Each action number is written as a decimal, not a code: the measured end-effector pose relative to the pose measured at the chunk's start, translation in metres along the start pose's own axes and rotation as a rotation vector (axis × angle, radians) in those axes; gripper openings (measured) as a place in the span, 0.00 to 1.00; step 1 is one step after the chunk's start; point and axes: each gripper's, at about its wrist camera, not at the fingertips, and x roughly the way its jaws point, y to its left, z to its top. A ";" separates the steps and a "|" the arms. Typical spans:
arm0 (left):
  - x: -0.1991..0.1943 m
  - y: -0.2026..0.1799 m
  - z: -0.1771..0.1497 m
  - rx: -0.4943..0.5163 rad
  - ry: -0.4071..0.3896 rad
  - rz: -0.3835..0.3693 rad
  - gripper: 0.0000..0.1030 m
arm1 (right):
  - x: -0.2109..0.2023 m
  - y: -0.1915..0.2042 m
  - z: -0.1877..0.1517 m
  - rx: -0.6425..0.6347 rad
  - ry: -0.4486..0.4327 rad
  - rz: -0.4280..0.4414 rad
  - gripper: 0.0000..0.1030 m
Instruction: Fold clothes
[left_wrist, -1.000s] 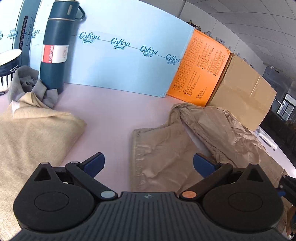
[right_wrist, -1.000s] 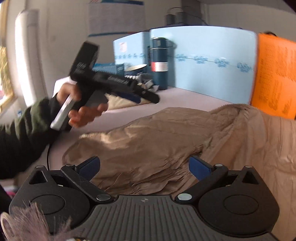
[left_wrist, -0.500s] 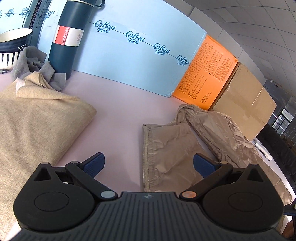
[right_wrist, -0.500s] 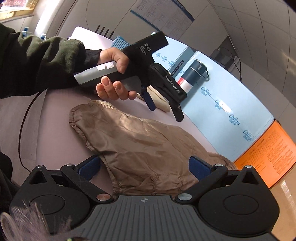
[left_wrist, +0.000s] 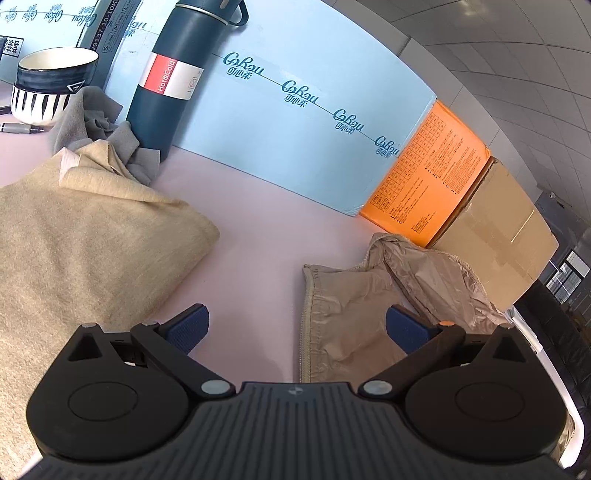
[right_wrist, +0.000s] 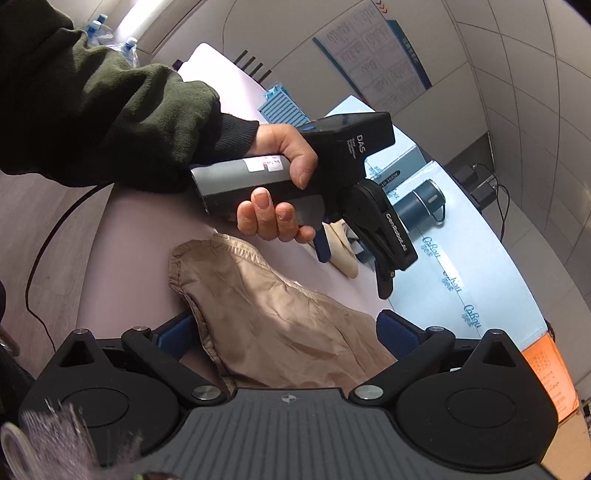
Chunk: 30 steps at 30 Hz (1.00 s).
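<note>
A shiny tan jacket (left_wrist: 373, 302) lies crumpled on the pink table (left_wrist: 258, 236), its zipper edge toward the left. My left gripper (left_wrist: 297, 326) is open and empty above the table, its right finger over the jacket's edge. In the right wrist view the same jacket (right_wrist: 280, 325) lies below my right gripper (right_wrist: 286, 332), which is open and empty with the cloth between its fingers but not pinched. The left gripper (right_wrist: 351, 266), held in a hand, hovers over the table beyond the jacket there.
A folded beige sweater (left_wrist: 74, 236) lies at the left, with grey cloth (left_wrist: 99, 122) behind it. A dark blue flask (left_wrist: 177, 77), a striped bowl (left_wrist: 48, 88), a light blue box (left_wrist: 303, 122), an orange box (left_wrist: 432, 177) and a cardboard box (left_wrist: 498, 236) line the back.
The left gripper has drawn back and turned left, so the sweater and flask loom larger. The right gripper has swung around and tilted down over the jacket's edge.
</note>
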 end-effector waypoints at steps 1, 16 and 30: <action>0.000 0.001 0.000 -0.004 -0.001 0.001 1.00 | 0.004 -0.007 0.001 0.076 0.012 0.076 0.55; 0.027 -0.004 0.014 -0.071 0.090 -0.015 1.00 | -0.004 -0.094 -0.116 1.446 -0.232 0.418 0.12; 0.086 -0.032 0.031 0.021 0.314 -0.233 1.00 | -0.010 -0.107 -0.160 1.724 -0.410 0.556 0.12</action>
